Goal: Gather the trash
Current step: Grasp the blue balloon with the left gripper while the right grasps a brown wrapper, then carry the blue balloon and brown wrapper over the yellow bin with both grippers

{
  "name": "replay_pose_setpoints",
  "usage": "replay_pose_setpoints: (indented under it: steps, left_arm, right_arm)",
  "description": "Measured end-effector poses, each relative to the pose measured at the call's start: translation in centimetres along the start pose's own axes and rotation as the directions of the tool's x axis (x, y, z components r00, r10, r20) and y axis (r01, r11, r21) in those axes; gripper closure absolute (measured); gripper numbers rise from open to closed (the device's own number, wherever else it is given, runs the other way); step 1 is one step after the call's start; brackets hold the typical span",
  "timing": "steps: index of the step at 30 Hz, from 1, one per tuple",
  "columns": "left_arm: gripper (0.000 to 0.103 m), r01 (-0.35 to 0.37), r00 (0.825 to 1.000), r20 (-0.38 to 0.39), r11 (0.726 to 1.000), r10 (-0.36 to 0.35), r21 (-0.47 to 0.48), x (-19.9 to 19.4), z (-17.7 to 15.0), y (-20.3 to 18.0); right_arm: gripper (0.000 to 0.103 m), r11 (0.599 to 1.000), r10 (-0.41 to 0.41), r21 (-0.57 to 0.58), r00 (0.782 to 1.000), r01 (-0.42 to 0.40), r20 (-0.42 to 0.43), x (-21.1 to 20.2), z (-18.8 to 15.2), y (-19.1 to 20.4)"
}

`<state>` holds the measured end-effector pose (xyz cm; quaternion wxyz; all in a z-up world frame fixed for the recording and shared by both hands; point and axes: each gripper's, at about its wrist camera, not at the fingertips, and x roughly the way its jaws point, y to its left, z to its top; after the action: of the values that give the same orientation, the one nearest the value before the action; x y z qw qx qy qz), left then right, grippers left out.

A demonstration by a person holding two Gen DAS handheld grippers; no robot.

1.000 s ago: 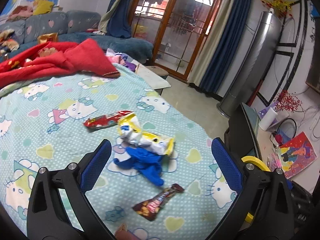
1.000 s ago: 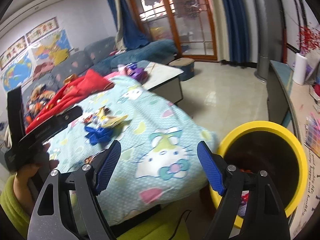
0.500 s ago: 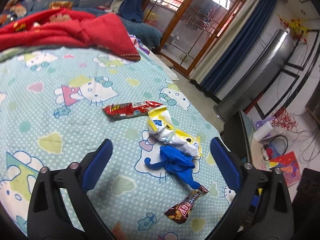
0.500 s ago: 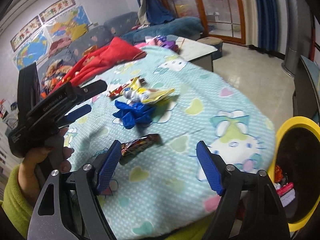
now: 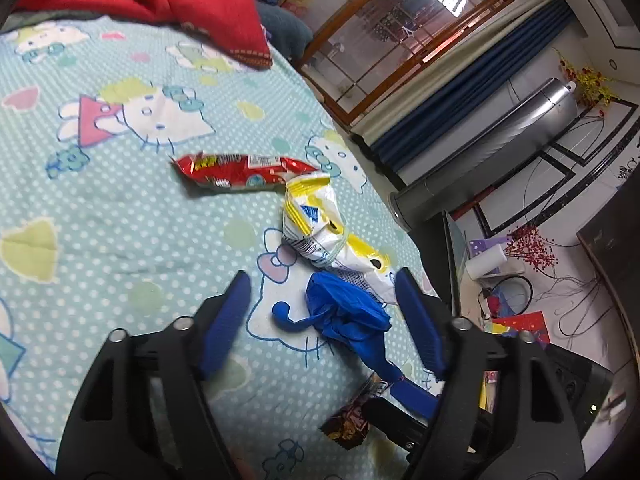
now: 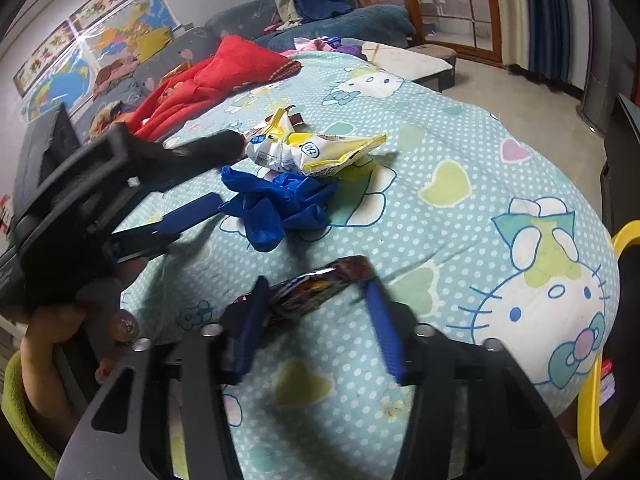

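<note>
Item list, all places given from the blue glove.

- Blue glove [image 5: 344,312]: crumpled on the bed sheet [image 5: 120,240], at the middle of the litter.
- Yellow-and-white packet [image 5: 324,232]: touching the glove on its far side.
- Red wrapper [image 5: 244,170]: beyond the glove, past the yellow packet, lying flat.
- Dark wrapper [image 6: 316,288]: on the near side of the glove, apart from it, towards the bed's edge.
- Yellow bin [image 6: 592,360]: well off to the right of the glove, below the bed's edge; only its rim shows.
- Red blanket [image 6: 208,80]: far behind the glove, not trash.

Left claw [image 5: 320,320]: about half wide and closing, the glove between its pads; the pads do not press on it yet.
Right claw [image 6: 316,320]: narrower and closing, the dark wrapper between its pads; its left pad is close against the wrapper, but blur hides whether it touches.

Step in hand, by judgement: a double pick-up, each claw taking one piece. Next move calls for both claws to close fully on thin, limp material pressed low against the sheet without pinching the cloth, then a lift and carry to the bin.
</note>
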<state>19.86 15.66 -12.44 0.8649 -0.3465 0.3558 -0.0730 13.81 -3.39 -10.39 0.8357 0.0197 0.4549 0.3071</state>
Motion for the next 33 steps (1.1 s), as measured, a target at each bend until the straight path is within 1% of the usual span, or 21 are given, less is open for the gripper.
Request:
replay_pose_setpoints:
  steps: [1, 2, 5, 6, 7, 8, 9, 14, 20, 26, 33]
  left_arm:
    - [0.045, 0.001, 1.000, -0.006, 1.000, -0.001, -0.004, 0.2, 0.0, 0.0]
    - [0.051, 0.000, 1.000, -0.011, 1.000, 0.000, -0.004, 0.4, -0.1, 0.0]
    - [0.065, -0.003, 1.000, -0.023, 1.000, 0.003, 0.007, 0.7, -0.5, -0.4]
    - [0.076, 0.002, 0.999, -0.034, 1.000, -0.001, 0.007, 0.8, -0.7, -0.5]
    - [0.084, 0.006, 0.999, -0.044, 1.000, -0.006, 0.010, 1.0, -0.8, -0.5]
    - [0.088, 0.010, 0.998, -0.055, 1.000, -0.009, 0.017, 1.1, -1.1, -0.7]
    - [0.094, 0.012, 0.998, -0.060, 1.000, -0.011, 0.023, 1.2, -1.2, -0.8]
    - [0.097, 0.034, 0.997, -0.071, 0.999, -0.031, 0.043, 0.8, -1.8, -1.2]
    - [0.098, 0.043, 0.997, -0.070, 0.996, -0.037, 0.073, -0.1, -2.2, -2.3]
    - [0.098, 0.076, 0.994, -0.082, 0.989, -0.065, 0.126, -0.5, -2.9, -5.1]
    - [0.098, 0.122, 0.989, -0.102, 0.972, -0.103, 0.200, -0.5, -4.1, -8.3]
  right_arm:
    - [0.068, 1.000, 0.001, -0.010, 1.000, -0.001, 0.001, -0.1, -0.1, 0.0]
    - [0.074, 1.000, 0.000, -0.014, 1.000, 0.000, 0.001, -0.2, -0.1, 0.0]
    - [0.082, 1.000, 0.009, -0.023, 1.000, -0.009, 0.005, -0.5, -0.3, -0.3]
    - [0.083, 1.000, 0.013, -0.023, 1.000, -0.013, 0.005, -0.6, -0.3, -0.4]
    - [0.088, 1.000, 0.018, -0.022, 1.000, -0.018, 0.006, -0.7, -0.3, -0.5]
    - [0.091, 1.000, 0.020, -0.024, 1.000, -0.020, 0.006, -0.9, -0.4, -0.6]
    - [0.092, 0.999, 0.021, -0.027, 1.000, -0.020, 0.008, -1.1, -0.4, -0.6]
    - [0.093, 1.000, 0.013, -0.018, 1.000, -0.013, 0.010, -2.1, -0.5, -1.5]
    - [0.096, 0.999, -0.031, 0.012, 0.999, 0.030, 0.031, -3.6, -0.1, -3.4]
    - [0.097, 0.996, -0.068, 0.053, 0.995, 0.065, 0.066, -5.3, 0.6, -5.6]
    - [0.097, 0.991, -0.102, 0.100, 0.988, 0.091, 0.119, -7.9, 0.9, -8.0]
